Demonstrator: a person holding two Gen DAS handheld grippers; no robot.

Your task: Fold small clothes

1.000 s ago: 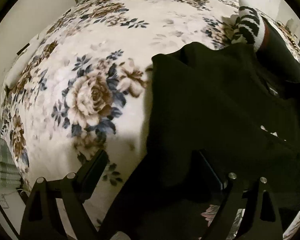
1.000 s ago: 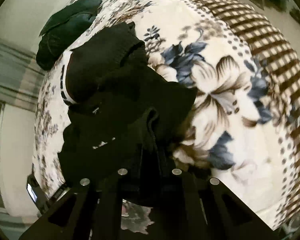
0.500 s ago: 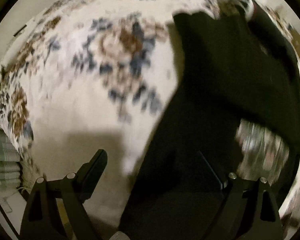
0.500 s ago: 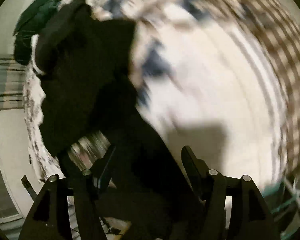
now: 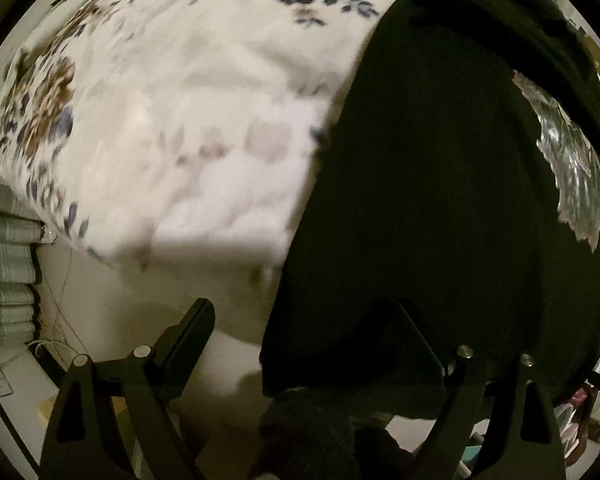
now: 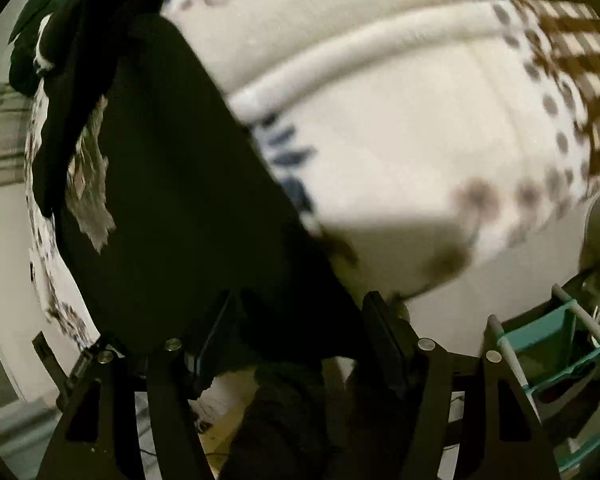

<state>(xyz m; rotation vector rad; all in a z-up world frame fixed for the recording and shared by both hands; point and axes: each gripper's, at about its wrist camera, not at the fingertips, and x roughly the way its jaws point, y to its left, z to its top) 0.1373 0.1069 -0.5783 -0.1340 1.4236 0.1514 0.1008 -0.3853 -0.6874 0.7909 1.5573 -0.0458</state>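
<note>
A black garment [image 5: 420, 200] hangs stretched in front of the floral bed blanket [image 5: 180, 120]. Its near edge passes between the fingers of my left gripper [image 5: 304, 340], whose jaws stand wide apart; whether they pinch the cloth is unclear. In the right wrist view the same black garment [image 6: 180, 200] runs down between the fingers of my right gripper [image 6: 300, 336], jaws also apart, with cloth bunched below them. A gap in the garment shows the blanket behind it [image 5: 572, 160]. The garment's far end is hidden at the top.
The blanket's front edge drops off the bed [image 6: 380, 160]. Striped grey-green fabric [image 5: 4, 260] hangs at the left. A teal and white rack [image 6: 560, 340] stands at the lower right. A dark green item [image 6: 44, 0] lies at the bed's far side.
Both grippers have pulled back and up past the bed's front edge, drawing the black garment with them. It now hangs stretched instead of lying crumpled. The right gripper's jaws have opened wider.
</note>
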